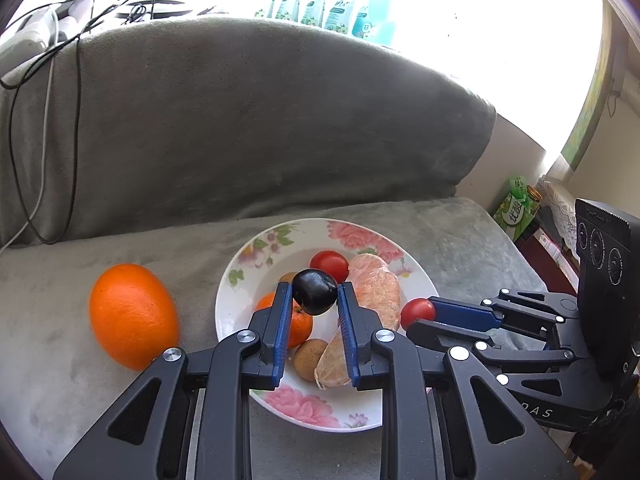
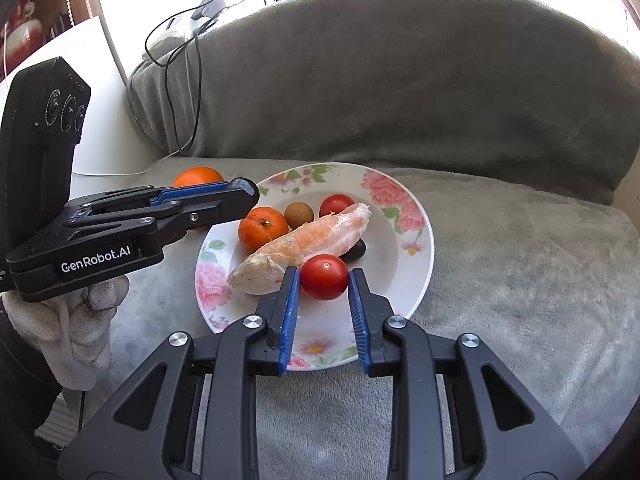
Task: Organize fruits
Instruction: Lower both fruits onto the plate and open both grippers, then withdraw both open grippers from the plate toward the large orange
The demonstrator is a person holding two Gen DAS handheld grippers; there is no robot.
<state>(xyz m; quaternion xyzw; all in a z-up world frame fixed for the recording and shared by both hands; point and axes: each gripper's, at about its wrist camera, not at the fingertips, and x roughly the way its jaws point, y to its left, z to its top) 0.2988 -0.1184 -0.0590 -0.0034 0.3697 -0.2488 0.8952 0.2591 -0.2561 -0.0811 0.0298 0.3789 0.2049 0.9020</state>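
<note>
We see left gripper [image 1: 314, 294] clamped on a dark plum [image 1: 315, 292], right gripper [image 2: 325, 278] clamped on a tomato [image 2: 324, 277], both above the plate [image 2: 416, 280].

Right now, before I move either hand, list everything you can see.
plate: one, white with pink flowers, on the sofa seat
large orange: one, orange, on the seat beside the plate
mandarin: one, orange, on the plate
cherry tomato: two, red; one on the plate, one in the right gripper
dark fruit: two, near black; one in the left gripper, one on the plate, partly hidden
brown round fruit: two, on the plate
peeled citrus segments: two, pale orange, on the plate
sofa cover: one, grey
cables: black, over the sofa back
left gripper: shut on dark fruit
right gripper: shut on tomato
gloved hand: white, holding the left gripper
</note>
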